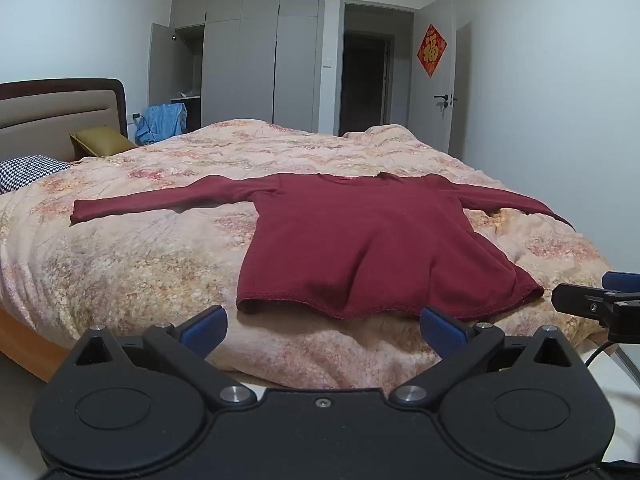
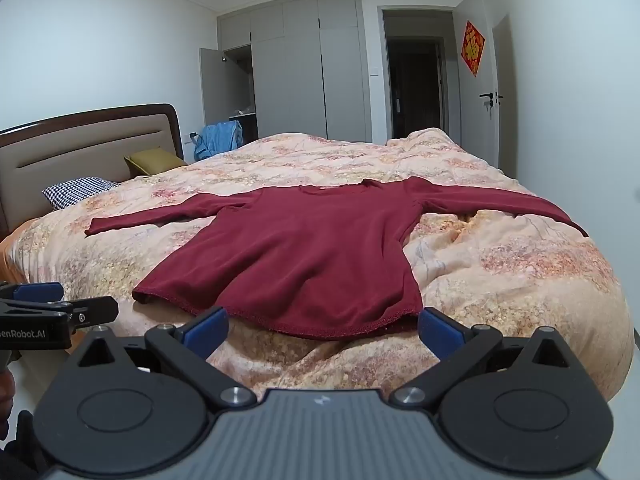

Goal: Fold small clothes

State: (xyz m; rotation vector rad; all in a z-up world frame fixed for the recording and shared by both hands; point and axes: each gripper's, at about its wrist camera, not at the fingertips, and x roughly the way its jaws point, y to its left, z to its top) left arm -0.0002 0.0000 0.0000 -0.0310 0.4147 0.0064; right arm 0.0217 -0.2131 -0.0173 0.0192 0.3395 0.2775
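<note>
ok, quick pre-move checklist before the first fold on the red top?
1. Left claw open, nothing between its fingers: ok.
2. Right claw open, nothing between its fingers: ok.
3. Red top lying flat on the quilt, both sleeves spread out: ok.
4. Hem facing both claws, neither touching it: ok.
5. Right sleeve cuff at the quilt's edge; whether it hangs over: cannot tell.

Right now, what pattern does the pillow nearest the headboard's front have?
A black-and-white houndstooth check on the pillow, clearest in the right wrist view.
</note>
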